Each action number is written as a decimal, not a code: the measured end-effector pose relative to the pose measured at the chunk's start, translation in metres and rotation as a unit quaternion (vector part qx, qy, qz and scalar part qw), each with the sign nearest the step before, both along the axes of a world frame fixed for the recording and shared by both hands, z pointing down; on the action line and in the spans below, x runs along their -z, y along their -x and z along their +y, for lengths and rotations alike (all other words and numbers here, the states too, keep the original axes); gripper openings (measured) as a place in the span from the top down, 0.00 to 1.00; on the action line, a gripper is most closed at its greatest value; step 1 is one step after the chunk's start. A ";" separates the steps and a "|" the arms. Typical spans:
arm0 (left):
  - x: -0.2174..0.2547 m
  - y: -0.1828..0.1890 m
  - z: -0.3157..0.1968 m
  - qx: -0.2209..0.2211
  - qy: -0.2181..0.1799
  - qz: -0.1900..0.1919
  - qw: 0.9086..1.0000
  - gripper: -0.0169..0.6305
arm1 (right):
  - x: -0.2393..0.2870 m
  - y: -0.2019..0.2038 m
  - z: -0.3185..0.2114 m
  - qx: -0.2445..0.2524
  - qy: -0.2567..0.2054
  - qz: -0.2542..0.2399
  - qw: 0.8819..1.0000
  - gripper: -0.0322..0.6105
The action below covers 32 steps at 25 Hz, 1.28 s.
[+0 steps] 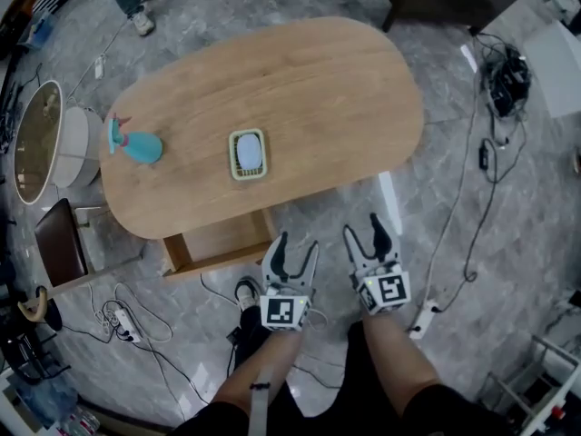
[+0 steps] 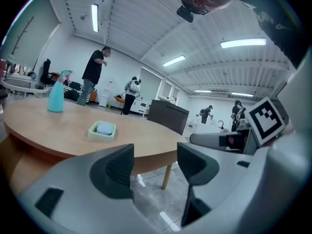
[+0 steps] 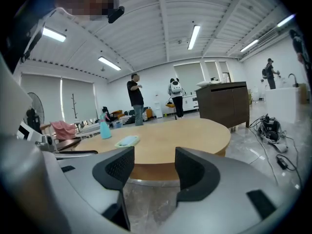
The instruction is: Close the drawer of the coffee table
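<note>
My left gripper (image 1: 297, 242) and right gripper (image 1: 363, 227) are closest, both with jaws apart and holding nothing. Just past the left one, the drawer (image 1: 222, 243) sticks out open from the coffee table (image 1: 318, 89). Farther on top sits a blue spray bottle (image 1: 136, 145).

the rear of the drawer (image 1: 222, 241) is hidden beneath the top of the coffee table (image 1: 318, 89) in the head view. a person (image 1: 133, 3) at the top edge is cut off above the legs. what lies in the small cream tray (image 1: 231, 155) cannot be made out at this size.
</note>
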<state>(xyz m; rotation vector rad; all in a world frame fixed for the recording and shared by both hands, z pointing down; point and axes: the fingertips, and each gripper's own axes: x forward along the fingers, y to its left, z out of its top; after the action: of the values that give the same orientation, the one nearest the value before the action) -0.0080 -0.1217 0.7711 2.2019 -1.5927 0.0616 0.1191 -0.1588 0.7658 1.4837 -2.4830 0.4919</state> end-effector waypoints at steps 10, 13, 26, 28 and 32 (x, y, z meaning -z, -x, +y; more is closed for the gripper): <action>0.061 0.089 0.042 0.062 -0.002 -0.037 0.997 0.57 | 0.054 0.094 0.041 0.095 -0.006 -0.013 0.995 0.58; 0.063 0.120 0.054 0.088 0.008 -0.038 0.995 0.57 | 0.061 0.126 0.052 0.122 0.002 -0.023 0.992 0.58; 0.024 0.244 0.107 0.166 0.040 -0.084 0.982 0.57 | 0.024 0.214 0.094 0.195 0.043 -0.005 0.980 0.58; 0.017 0.254 0.114 0.168 0.048 -0.087 0.981 0.57 | 0.017 0.223 0.101 0.202 0.050 -0.001 0.978 0.58; -0.007 0.271 0.129 0.166 0.068 -0.095 0.979 0.57 | -0.004 0.240 0.116 0.222 0.068 0.011 0.973 0.58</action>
<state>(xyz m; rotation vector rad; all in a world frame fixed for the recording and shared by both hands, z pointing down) -0.2786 0.0075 0.7779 1.8476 -1.9772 0.2800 -0.1206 -0.0432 0.7698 0.8391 -2.5926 0.5396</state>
